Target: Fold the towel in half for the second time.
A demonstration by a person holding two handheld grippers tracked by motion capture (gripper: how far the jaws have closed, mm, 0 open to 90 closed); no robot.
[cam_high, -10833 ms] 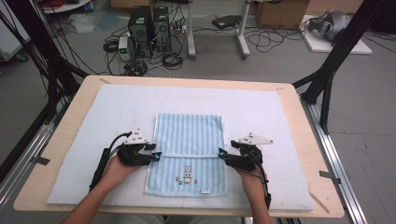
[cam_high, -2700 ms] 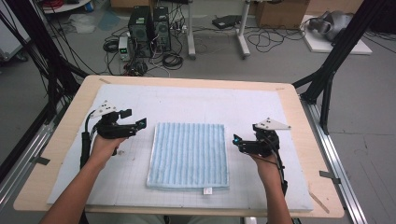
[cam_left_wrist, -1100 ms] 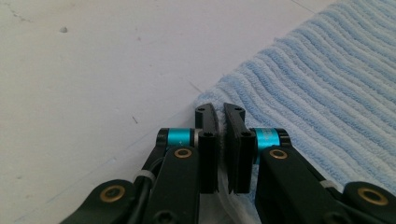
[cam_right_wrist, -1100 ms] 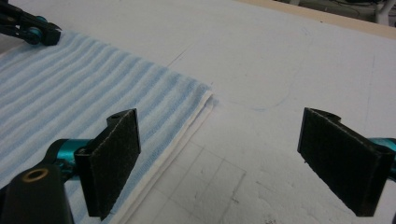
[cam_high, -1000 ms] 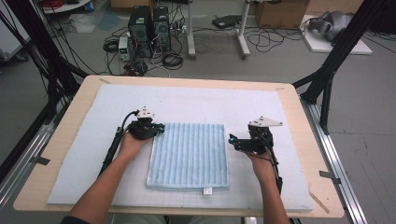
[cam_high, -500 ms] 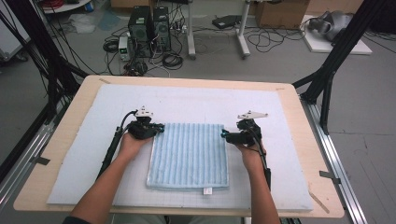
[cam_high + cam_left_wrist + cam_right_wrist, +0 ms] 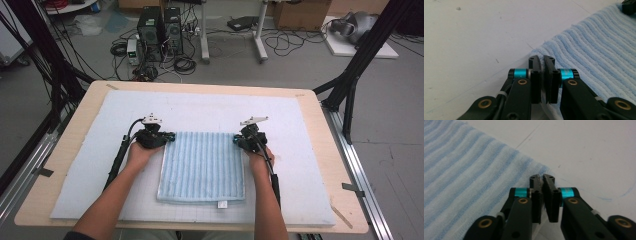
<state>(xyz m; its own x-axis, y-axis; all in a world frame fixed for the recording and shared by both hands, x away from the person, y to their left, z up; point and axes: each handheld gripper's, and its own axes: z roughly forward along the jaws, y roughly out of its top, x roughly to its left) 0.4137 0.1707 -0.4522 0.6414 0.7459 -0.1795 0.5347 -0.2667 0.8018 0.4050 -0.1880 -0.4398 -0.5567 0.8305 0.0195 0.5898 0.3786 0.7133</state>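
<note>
Both grippers sit at the far corners of the blue striped towel [image 7: 201, 166], which lies flat and folded in the middle of the white mat [image 7: 80, 180] on the wooden table [image 7: 330, 150]. The left gripper [image 7: 169, 136] has its jaws pinched together on the far left corner, and the right gripper [image 7: 236, 141] has just been closing its jaws, which now stand nearly together at the far right corner with the cloth's edge between them. From where I stand, the right-hand grip looks the shakier one: in the right gripper view the jaws bite only the very tip of the corner, so I'd expect it could slip free once the towel is lifted or drawn toward the person. With a folded towel, either side might also catch just the top layer, and the fold would then peel open instead of moving as one. If one hand pulls ahead of the other, the cloth would likely skew or bunch. The mat is pale, faintly marked with pen lines, and looks grippy enough to drag on the fabric. Beyond the table, the grey floor holds computer towers [image 7: 160, 25], tangled cables [image 7: 185, 62] and cardboard boxes [image 7: 300, 12], and black frame legs [image 7: 357, 65] stand at each side.
</note>
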